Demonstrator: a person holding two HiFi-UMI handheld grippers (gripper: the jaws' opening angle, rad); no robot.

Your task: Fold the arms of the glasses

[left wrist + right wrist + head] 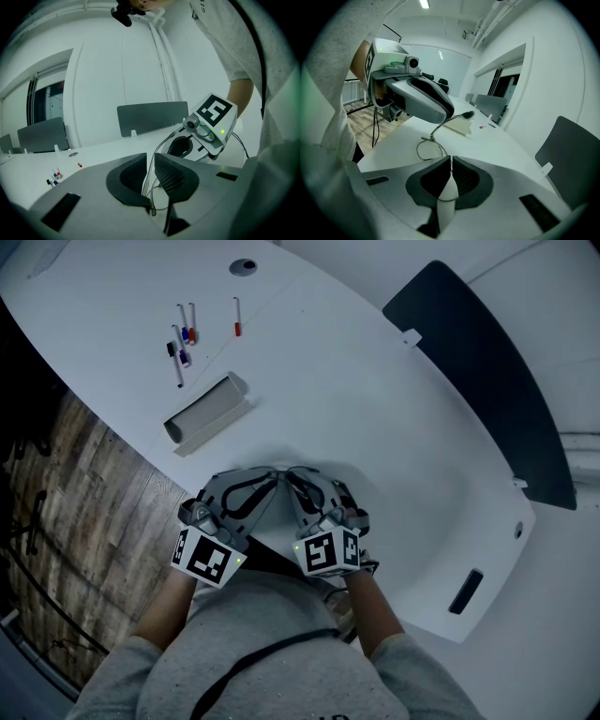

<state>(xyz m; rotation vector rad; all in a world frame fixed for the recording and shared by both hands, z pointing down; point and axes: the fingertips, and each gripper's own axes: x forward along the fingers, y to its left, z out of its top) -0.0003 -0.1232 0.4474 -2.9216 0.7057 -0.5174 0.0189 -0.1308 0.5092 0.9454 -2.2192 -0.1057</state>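
Over the desk (375,418) edge at six o'clock in the head view, the right tongs (451,157) are clamped on the glasses (430,149) while the left tongs (151,155) stand slightly parted around one arm (152,203), which looks not yet folded, so most of the task remains

A white table (375,427) has a few pens (183,338) lying near its far edge. A long grey box (208,412) lies just beside them.
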